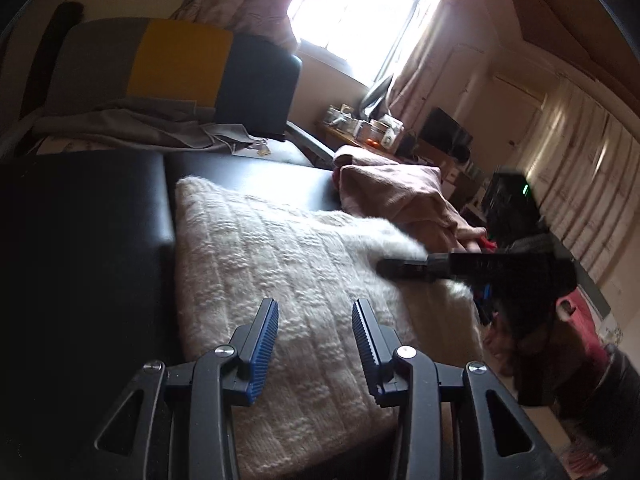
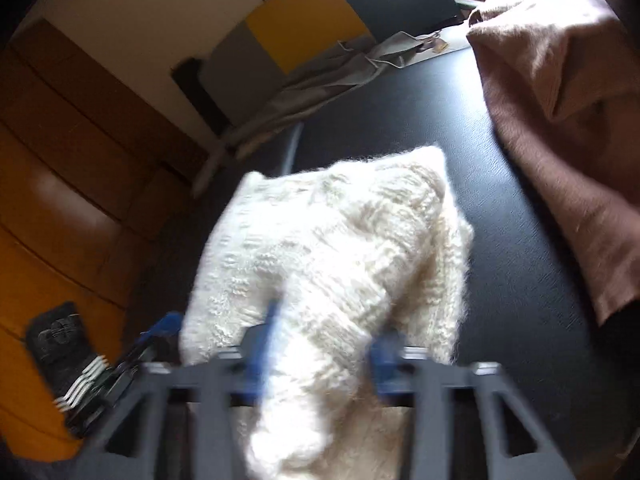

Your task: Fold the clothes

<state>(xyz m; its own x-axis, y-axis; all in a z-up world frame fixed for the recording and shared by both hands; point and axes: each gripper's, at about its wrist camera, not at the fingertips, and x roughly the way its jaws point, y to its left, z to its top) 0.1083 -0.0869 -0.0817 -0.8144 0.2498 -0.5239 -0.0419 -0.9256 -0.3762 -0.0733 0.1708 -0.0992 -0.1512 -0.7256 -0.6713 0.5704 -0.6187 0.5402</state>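
A white knit sweater [image 1: 288, 248] lies folded on a black padded surface [image 1: 80, 220]. My left gripper [image 1: 316, 308] hovers just above the sweater's near part, open, with nothing between its blue pads. At the sweater's right edge, my right gripper [image 1: 384, 268] reaches in from the right. In the right wrist view the picture is blurred: a thick bunch of the white knit sweater [image 2: 332, 240] fills the gap of the right gripper [image 2: 324, 348], and its blue pads [image 2: 380, 356] sit against the fabric on both sides.
A pink-brown garment [image 1: 392, 192] lies heaped at the far right of the surface [image 2: 500, 220]. A grey cloth [image 1: 120, 128] is draped on a grey, yellow and blue chair [image 1: 180, 64] behind. A cluttered desk and bright window stand beyond.
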